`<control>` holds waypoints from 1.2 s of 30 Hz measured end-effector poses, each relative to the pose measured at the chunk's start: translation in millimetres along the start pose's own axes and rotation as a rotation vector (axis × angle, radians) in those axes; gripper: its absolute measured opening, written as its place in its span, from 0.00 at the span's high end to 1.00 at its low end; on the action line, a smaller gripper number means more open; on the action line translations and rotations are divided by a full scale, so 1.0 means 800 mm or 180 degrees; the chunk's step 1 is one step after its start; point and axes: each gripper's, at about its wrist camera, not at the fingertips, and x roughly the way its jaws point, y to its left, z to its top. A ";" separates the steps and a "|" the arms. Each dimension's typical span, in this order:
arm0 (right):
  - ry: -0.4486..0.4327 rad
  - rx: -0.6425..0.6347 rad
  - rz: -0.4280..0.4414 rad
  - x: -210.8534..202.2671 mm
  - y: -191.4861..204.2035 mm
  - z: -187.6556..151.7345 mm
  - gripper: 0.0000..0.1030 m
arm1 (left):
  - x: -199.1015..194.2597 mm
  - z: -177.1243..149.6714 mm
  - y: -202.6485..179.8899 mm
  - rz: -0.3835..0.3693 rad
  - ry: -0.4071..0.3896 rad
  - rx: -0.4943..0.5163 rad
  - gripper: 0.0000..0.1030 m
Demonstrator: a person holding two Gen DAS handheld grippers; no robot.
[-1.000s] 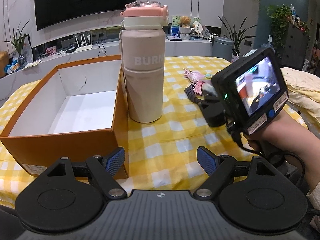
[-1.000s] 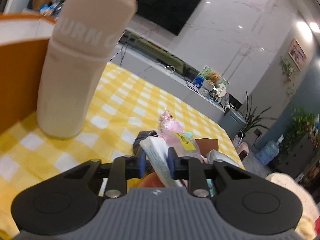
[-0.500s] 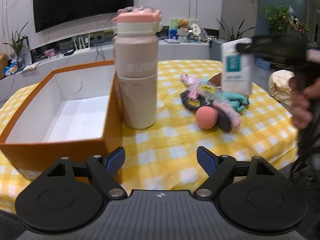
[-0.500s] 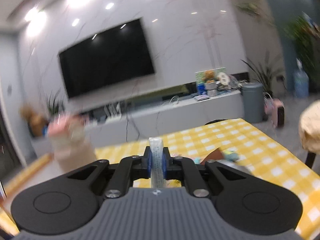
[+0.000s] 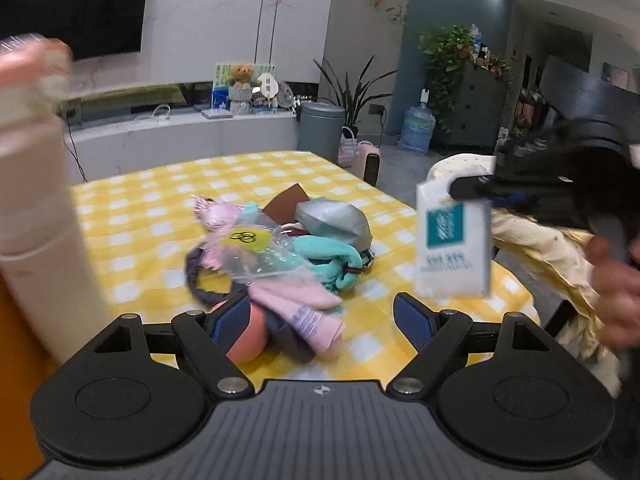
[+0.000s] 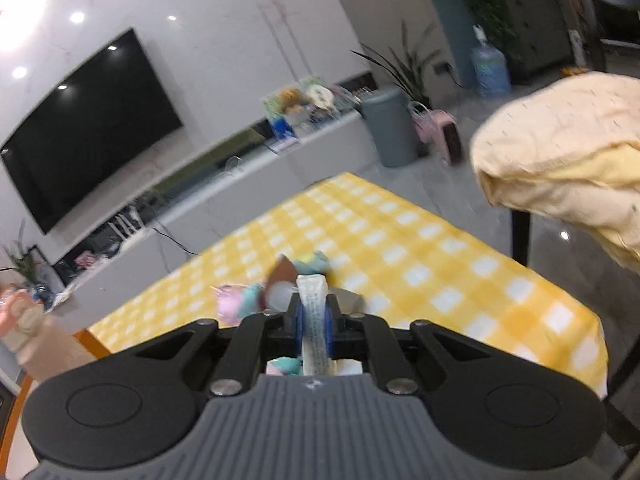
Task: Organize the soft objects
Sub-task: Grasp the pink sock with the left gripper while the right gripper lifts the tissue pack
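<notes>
A pile of soft things (image 5: 280, 248) lies on the yellow checked tablecloth (image 5: 152, 200): pink and teal cloths, a silver pouch, a clear bag, a dark hairband and a peach ball. My left gripper (image 5: 322, 320) stands open just in front of the pile, with nothing between its fingers. To the right, my right gripper (image 5: 476, 194) is shut on the top edge of a white tissue pack (image 5: 454, 240), which hangs in the air beside the pile. In the right wrist view the tissue pack (image 6: 314, 312) shows edge-on between the pads of the right gripper (image 6: 313, 320), above the pile (image 6: 256, 300).
A tall pink bottle (image 5: 36, 200) stands blurred at the left, with the orange box's (image 6: 12, 400) edge beside it. A cream cloth (image 6: 560, 168) is draped over a chair past the table's right edge. A person's hand (image 5: 616, 280) grips the right handle.
The left view has swung right from the box and bottle onto the pile. The right gripper closed on the tissue pack, lifted it off the pile and rolled upright.
</notes>
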 end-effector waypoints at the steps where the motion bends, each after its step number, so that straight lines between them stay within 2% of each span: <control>1: -0.0003 -0.0005 0.0008 0.001 -0.001 0.000 0.92 | 0.016 0.003 -0.002 0.0021 0.0050 -0.0024 0.08; 4: -0.0019 -0.0028 0.0139 0.005 -0.001 -0.002 0.92 | 0.047 0.004 0.002 0.0143 0.0176 -0.0076 0.10; 11: -0.0003 -0.0021 0.0257 0.010 -0.005 0.000 0.92 | 0.085 0.009 0.010 0.0316 0.0212 -0.0158 0.15; 14: 0.0004 -0.0052 0.0273 0.009 -0.003 0.000 0.92 | 0.096 0.009 0.010 0.0408 0.0238 -0.0131 0.37; 15: -0.0005 -0.0054 0.0277 0.008 -0.003 0.000 0.92 | 0.099 0.008 0.011 0.0434 0.0235 -0.0148 0.52; 16: -0.0018 -0.0043 0.0282 0.007 -0.004 0.000 0.92 | 0.099 0.005 0.013 0.0460 0.0228 -0.0171 0.73; 19: -0.0025 -0.0014 0.0281 0.007 -0.007 0.001 0.92 | 0.090 -0.003 0.017 0.0460 0.0176 -0.0197 0.97; 22: -0.0010 -0.0026 0.0271 0.008 -0.006 0.000 0.92 | 0.070 -0.009 0.025 0.0461 0.0057 -0.0338 0.98; 26: -0.0005 -0.0069 0.0312 0.008 -0.003 -0.001 0.92 | 0.020 -0.012 0.043 0.0313 -0.0307 -0.0641 0.99; 29: 0.0036 -0.0115 0.0335 0.010 0.000 -0.003 0.92 | -0.023 -0.009 0.053 0.0364 -0.0555 -0.0713 0.99; 32: 0.0185 -0.0237 0.0393 0.018 0.007 -0.008 0.92 | -0.055 -0.008 0.068 0.0537 -0.0561 -0.0806 0.98; 36: 0.0531 -0.0424 0.0375 0.040 0.025 -0.024 0.92 | -0.076 -0.026 0.076 0.0917 -0.0333 -0.0674 0.98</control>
